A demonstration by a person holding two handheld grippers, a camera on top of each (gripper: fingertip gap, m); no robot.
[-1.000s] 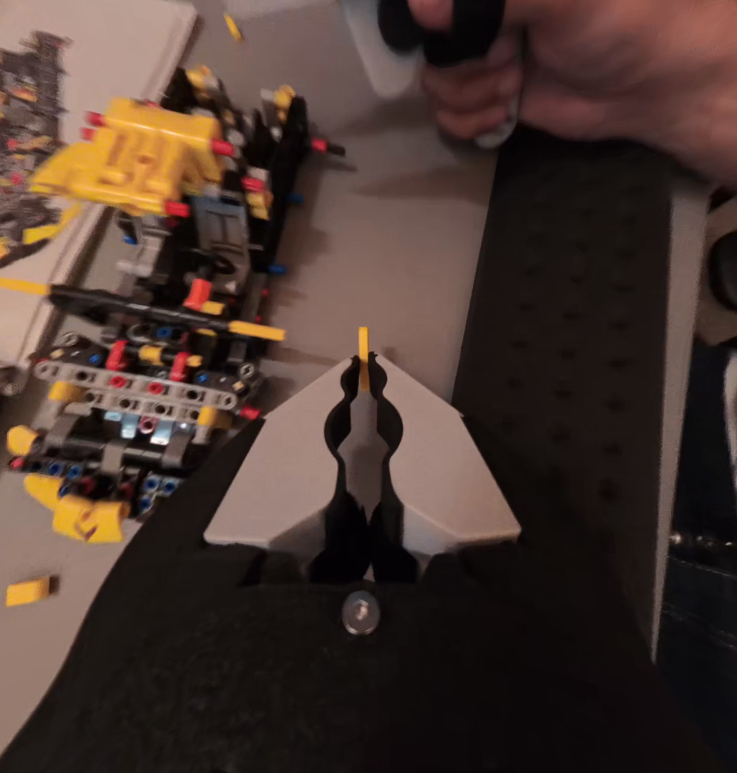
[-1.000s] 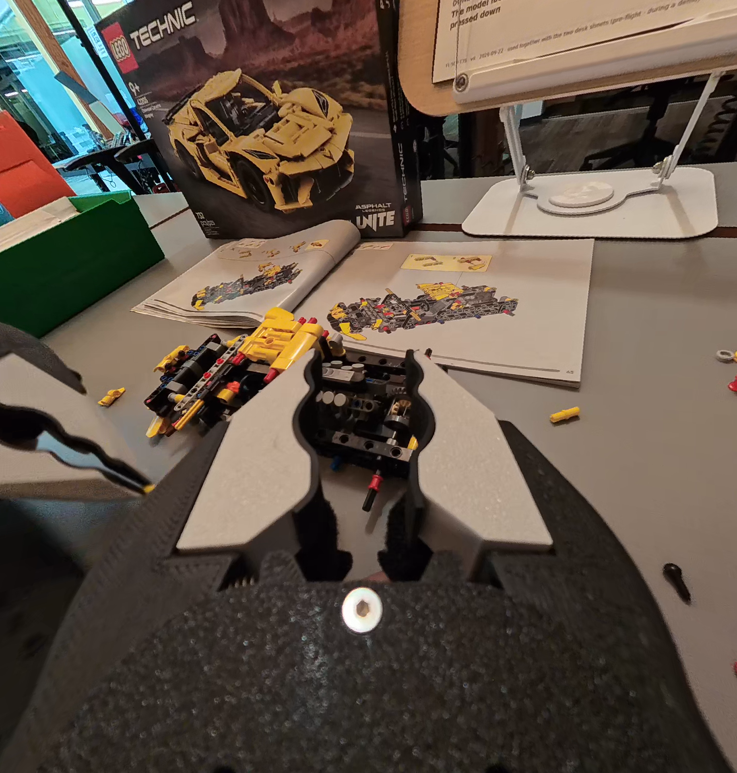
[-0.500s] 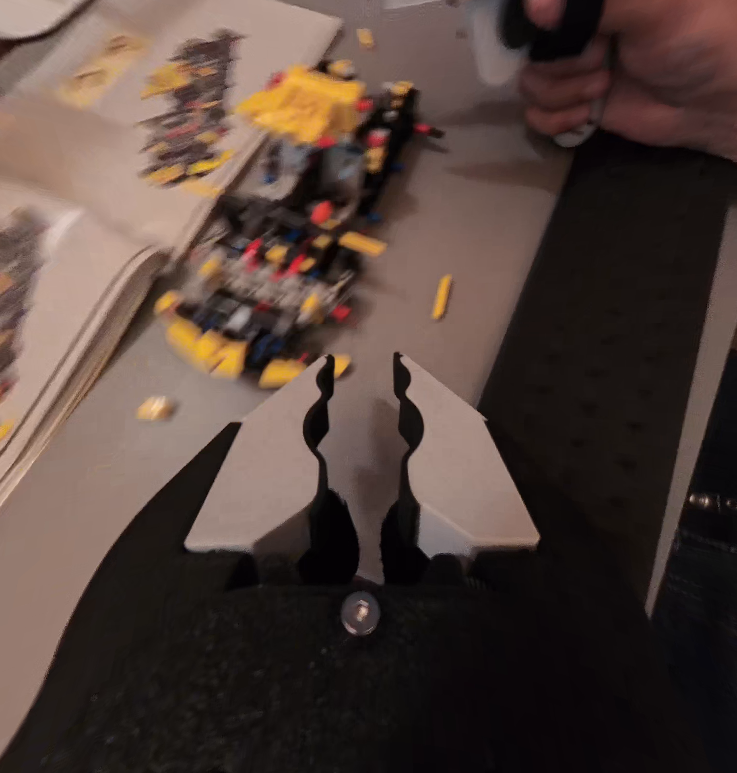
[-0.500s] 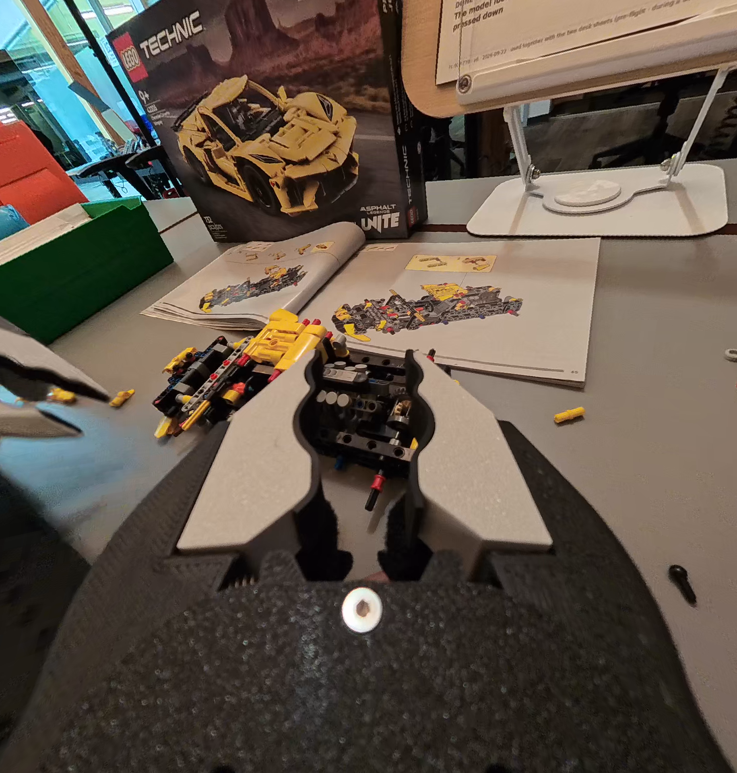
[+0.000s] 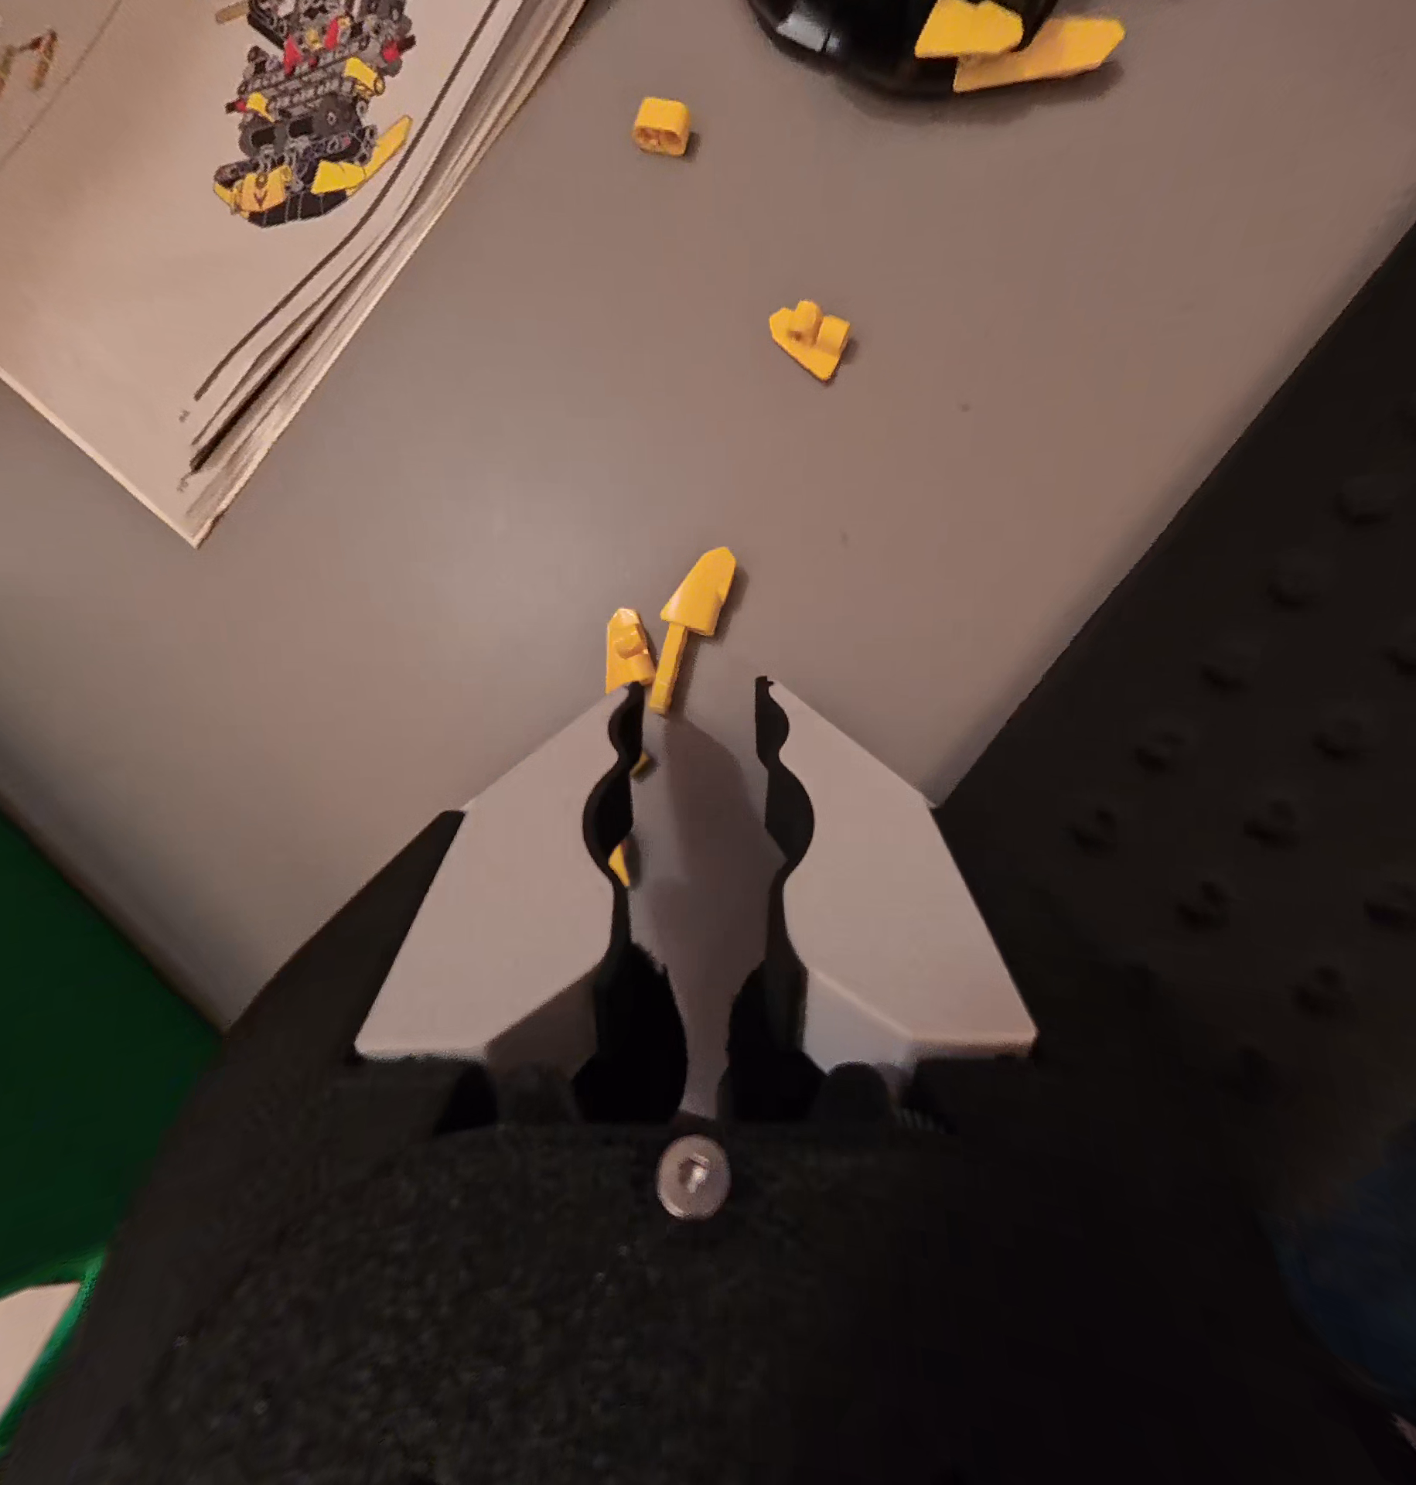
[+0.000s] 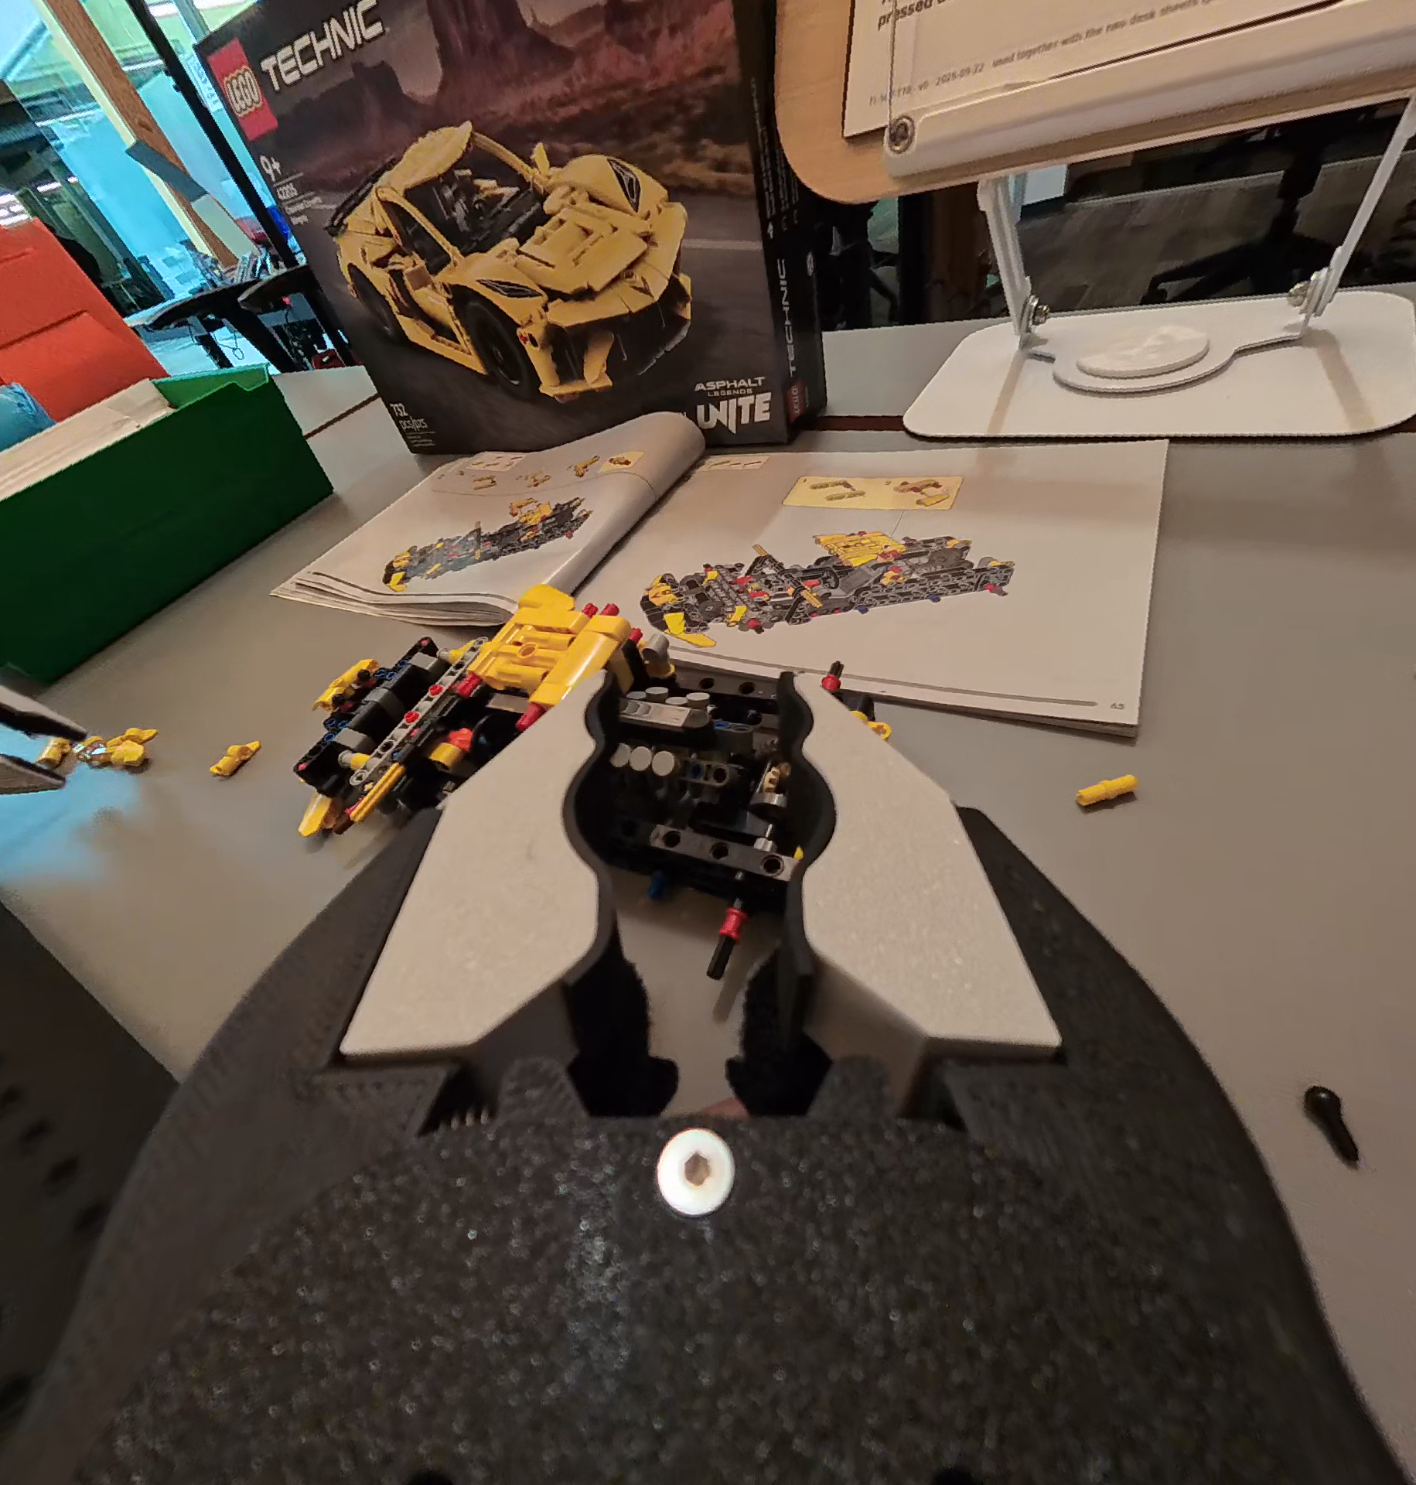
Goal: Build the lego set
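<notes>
Right gripper (image 6: 692, 707) seemingly clamping chassis (image 6: 576, 747), long axis left-right, left gripper (image 5: 692, 695) open

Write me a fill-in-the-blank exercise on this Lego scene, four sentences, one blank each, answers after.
1. The right gripper is closed around the rear of the half-built ____.
2. The left gripper hangs open over loose pieces that are all ____ in colour.
3. The instruction booklet lies ____ on the grey table.
4. Left of the booklet stands a ____ bin.

Answers: car; yellow; open; green
</notes>
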